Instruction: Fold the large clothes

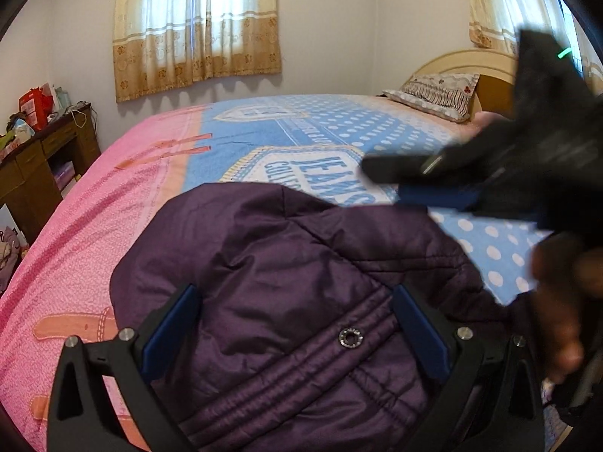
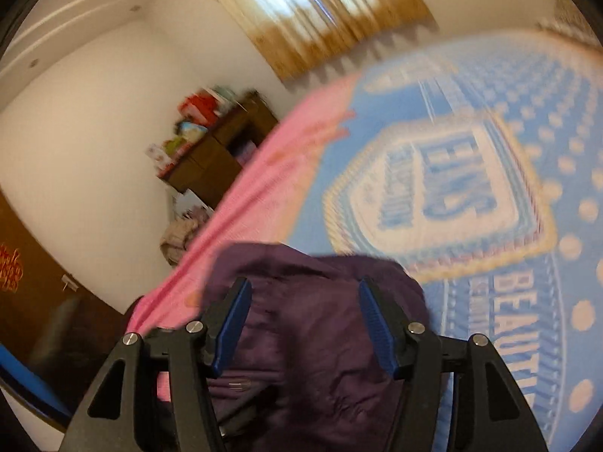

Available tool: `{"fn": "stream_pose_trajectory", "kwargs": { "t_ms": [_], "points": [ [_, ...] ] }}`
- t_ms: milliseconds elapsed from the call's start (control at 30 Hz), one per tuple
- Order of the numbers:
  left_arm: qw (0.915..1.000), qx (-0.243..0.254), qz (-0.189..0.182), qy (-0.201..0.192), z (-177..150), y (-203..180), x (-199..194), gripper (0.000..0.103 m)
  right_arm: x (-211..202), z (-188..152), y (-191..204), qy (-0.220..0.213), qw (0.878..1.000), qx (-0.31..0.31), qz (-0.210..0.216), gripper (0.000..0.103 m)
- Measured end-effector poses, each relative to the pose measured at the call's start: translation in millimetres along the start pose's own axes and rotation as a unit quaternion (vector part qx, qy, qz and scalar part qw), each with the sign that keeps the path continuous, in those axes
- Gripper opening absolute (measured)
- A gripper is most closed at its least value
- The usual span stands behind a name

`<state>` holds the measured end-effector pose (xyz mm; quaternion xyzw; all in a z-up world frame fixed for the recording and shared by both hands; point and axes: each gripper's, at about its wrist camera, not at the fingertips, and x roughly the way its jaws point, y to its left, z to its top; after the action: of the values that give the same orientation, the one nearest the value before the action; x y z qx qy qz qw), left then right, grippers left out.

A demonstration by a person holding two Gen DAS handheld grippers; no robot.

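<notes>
A dark purple quilted jacket (image 1: 301, 263) lies bunched on the pink and blue bedspread (image 1: 113, 207), with a metal snap (image 1: 350, 338) showing on its stitched band. My left gripper (image 1: 294, 290) hovers just over it, jaws wide open, with the fabric under the gap and neither pad pressing on it. My right gripper (image 1: 407, 182) comes in blurred from the right, above the jacket's far edge, held by a hand (image 1: 557, 301). In the blurred right wrist view the right gripper (image 2: 304, 284) stands open over the jacket (image 2: 320, 339), its blue pads (image 2: 233, 324) clear of the cloth.
The bed fills most of the room, with a pillow (image 1: 441, 94) and a headboard (image 1: 471, 60) at its far right end. A wooden desk (image 1: 41, 158) piled with clutter stands at the left wall. Curtained windows (image 1: 196, 30) are behind, and a brown door (image 2: 22, 271) is at the left.
</notes>
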<state>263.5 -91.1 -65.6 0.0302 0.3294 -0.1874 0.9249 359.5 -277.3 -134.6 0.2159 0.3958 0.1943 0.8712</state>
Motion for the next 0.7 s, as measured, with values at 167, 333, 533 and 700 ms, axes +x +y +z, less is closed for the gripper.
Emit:
{"fn": "stream_pose_trajectory", "kwargs": {
  "t_ms": [167,333,533,700],
  "points": [
    [0.9997,0.018,0.014,0.011,1,-13,9,0.103,7,-24,-36,-0.005,0.999,0.034,-0.005,0.06],
    [0.9991,0.035,0.018,0.016,-2,-26,15,0.103,9,-41,-63,-0.031,0.997,0.071,0.024,0.06],
    [0.9979,0.049,0.034,0.026,-2,-36,22,0.103,17,-46,-78,-0.034,0.994,0.091,0.047,0.06],
    [0.9975,0.05,0.04,0.029,-1,-39,24,0.103,22,-48,-82,-0.029,0.993,0.097,0.054,0.06]
  ]
}}
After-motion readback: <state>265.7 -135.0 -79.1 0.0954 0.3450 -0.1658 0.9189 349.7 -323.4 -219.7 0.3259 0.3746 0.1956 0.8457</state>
